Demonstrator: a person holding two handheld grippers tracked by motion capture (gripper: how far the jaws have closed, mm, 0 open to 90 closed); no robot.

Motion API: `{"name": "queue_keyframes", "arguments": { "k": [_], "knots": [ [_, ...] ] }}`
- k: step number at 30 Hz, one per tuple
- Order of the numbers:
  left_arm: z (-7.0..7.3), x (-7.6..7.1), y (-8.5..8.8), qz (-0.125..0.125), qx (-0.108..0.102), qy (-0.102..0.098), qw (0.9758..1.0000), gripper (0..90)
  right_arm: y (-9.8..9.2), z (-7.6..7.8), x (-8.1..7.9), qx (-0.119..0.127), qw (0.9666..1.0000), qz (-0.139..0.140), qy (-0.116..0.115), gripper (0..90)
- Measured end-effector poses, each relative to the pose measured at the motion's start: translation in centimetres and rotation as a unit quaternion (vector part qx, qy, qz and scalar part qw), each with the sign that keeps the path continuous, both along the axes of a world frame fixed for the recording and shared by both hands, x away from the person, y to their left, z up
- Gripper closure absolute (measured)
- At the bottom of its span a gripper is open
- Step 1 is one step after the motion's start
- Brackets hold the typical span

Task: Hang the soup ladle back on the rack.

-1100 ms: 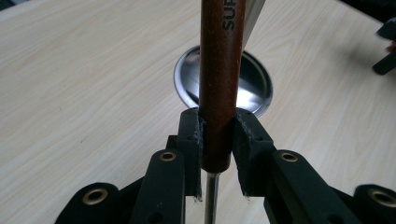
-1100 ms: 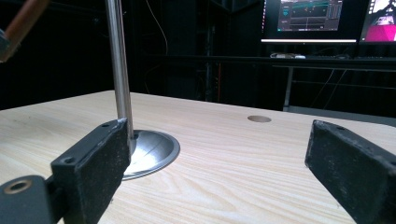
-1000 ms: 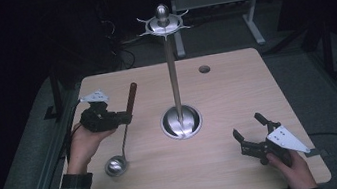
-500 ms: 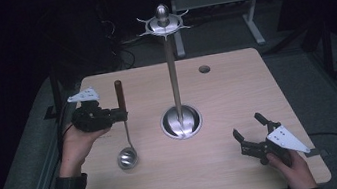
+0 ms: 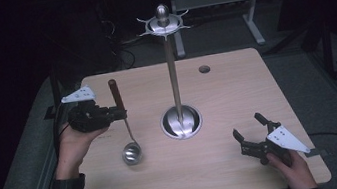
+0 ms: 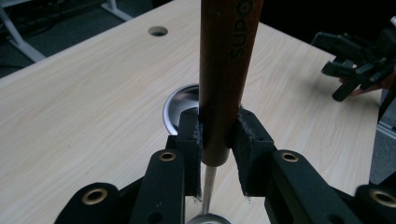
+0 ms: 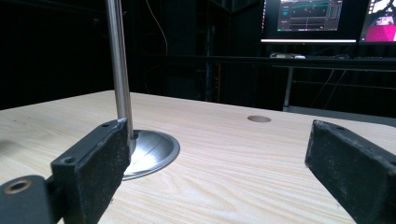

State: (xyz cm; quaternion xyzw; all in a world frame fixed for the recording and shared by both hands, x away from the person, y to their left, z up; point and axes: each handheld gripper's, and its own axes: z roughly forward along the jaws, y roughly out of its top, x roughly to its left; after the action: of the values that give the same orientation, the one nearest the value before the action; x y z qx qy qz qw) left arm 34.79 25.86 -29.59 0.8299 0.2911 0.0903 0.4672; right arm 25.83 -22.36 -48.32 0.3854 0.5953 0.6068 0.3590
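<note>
High view shows the left gripper point(image 5: 117, 113) clamped on the brown wooden handle of a ladle point(image 5: 125, 126), which hangs upright with its steel bowl low over the left part of the table point(image 5: 236, 89), a little to the left of the stand point(image 5: 172, 73). In the left gripper view the two pads squeeze the handle point(image 6: 224, 74) close to its lower end, just above the point where the thin metal shaft leaves the wood. The right gripper point(image 5: 253, 135) rests near the front right corner with its jaws wide apart and nothing between them; in the right gripper view the stand's pole point(image 7: 117, 65) and round base lie ahead of it. The work looks to be hanging the ladle on one of the small hooks of the crown point(image 5: 164, 23) at the top of the stand. To do that well, the ladle probably needs to rise well above its present height, staying upright so the bowl does not swing into the pole. Whether the handle's far end has a hole or loop cannot be told, so its end should be brought up to a hook slowly. Because the grip is low on the wood, the top may wobble; steady, slow lifting helps. The free gripper could hold the base if the stand tips.
</note>
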Motion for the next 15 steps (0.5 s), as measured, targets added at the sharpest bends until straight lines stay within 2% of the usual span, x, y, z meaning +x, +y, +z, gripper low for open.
{"name": "queue_keyframes", "arguments": {
  "k": [4, 8, 15],
  "knots": [
    [0.6, -0.2, -0.2, -0.005, -0.015, -0.008, 0.9998, 73.5, 0.0, 0.0, 0.0, 0.000, 1.0000, 0.000, 0.000, 6.3],
    [1.1, -0.1, -0.4, -0.013, -0.019, -0.021, 0.9995, 73.5, 0.0, 0.0, 0.0, 0.001, 1.0000, 0.000, 0.001, 6.3],
    [2.0, 0.3, -0.5, -0.023, -0.035, -0.028, 0.9987, 73.5, 0.0, 0.0, 0.0, 0.002, 1.0000, 0.000, 0.002, 6.3]
  ]
}}
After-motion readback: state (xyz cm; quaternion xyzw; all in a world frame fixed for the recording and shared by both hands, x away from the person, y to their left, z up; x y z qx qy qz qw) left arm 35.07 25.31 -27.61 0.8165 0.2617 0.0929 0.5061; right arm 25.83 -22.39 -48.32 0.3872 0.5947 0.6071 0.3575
